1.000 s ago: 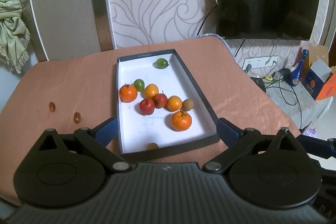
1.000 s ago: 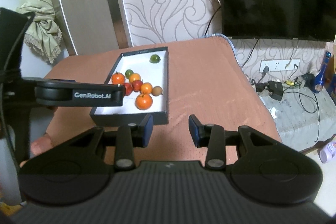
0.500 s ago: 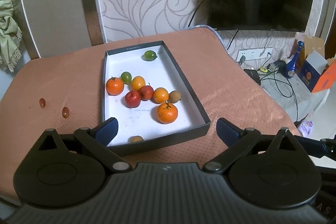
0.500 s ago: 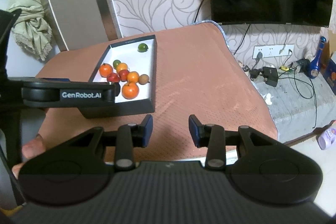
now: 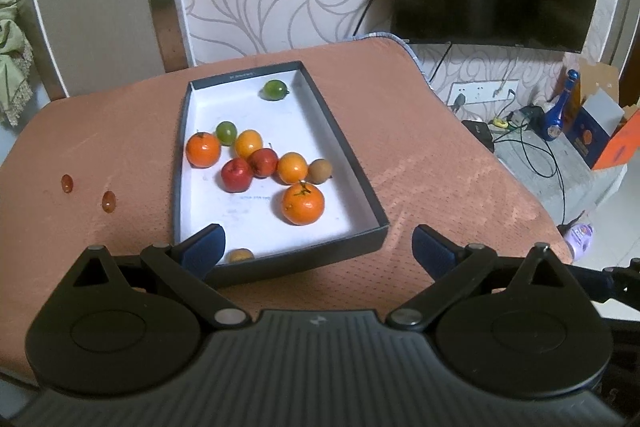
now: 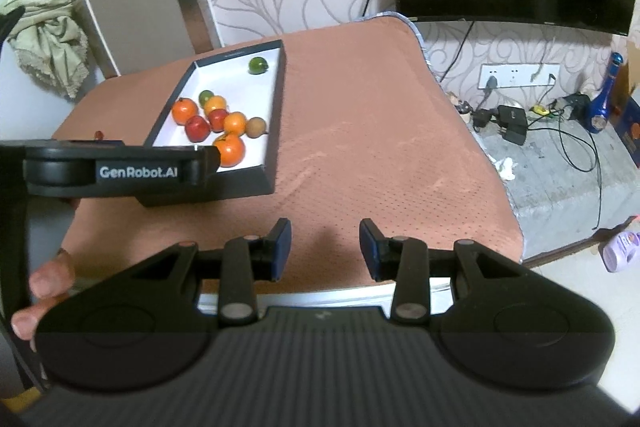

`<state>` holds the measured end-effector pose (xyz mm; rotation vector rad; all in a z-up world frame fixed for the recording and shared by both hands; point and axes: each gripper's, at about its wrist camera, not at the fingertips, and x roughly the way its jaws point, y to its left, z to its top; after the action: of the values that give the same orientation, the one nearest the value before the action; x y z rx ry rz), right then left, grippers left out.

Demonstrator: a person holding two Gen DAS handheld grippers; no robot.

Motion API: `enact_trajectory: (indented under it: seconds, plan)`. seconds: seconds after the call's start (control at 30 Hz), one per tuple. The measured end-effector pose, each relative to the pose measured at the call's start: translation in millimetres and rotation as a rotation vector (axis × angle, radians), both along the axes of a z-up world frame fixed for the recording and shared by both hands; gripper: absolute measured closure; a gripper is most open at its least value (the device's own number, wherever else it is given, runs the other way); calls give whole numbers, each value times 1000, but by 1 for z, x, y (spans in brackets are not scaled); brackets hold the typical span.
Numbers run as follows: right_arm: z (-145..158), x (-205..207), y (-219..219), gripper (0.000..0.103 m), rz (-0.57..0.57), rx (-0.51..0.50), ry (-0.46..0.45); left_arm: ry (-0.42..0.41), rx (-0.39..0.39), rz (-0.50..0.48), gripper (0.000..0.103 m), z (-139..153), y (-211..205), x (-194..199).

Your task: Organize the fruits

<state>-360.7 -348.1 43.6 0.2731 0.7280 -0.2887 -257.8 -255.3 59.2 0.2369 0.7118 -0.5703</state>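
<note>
Black shallow box (image 5: 362, 183) with white floor, on a table under a salmon cloth (image 5: 440, 167), holding a central cluster of three oranges, two red apples, a green fruit and a brown one, plus a lone green fruit (image 5: 275, 89) at the box's 12 o'clock end and a small brown fruit (image 5: 240, 255) at 6 o'clock. Left gripper (image 5: 316, 247): jaws wide, empty, straddling the box's near edge. Right gripper (image 6: 325, 253): jaws narrowly apart, empty, over bare cloth at the box's 4 o'clock.

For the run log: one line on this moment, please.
left gripper: open, empty | right gripper: open, empty | fruits: in box
</note>
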Motion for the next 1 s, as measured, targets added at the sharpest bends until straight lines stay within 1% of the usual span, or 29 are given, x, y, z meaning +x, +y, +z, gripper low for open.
enact_trajectory:
  seconds: [0.2, 0.33, 0.6, 1.0]
  plan:
    - [-3, -3, -6, 63, -10, -4, 20, 14, -3, 3, 2, -4, -9, -3]
    - [-5, -9, -12, 63, -23, 6, 31, 18, 0, -12, 2, -6, -16, -9]
    - [-7, -15, -16, 63, 19, -6, 64, 36, -10, -4, 2, -10, -26, -17]
    - [-6, -20, -21, 63, 11, -18, 78, 52, -20, -29, 2, -14, -37, -27]
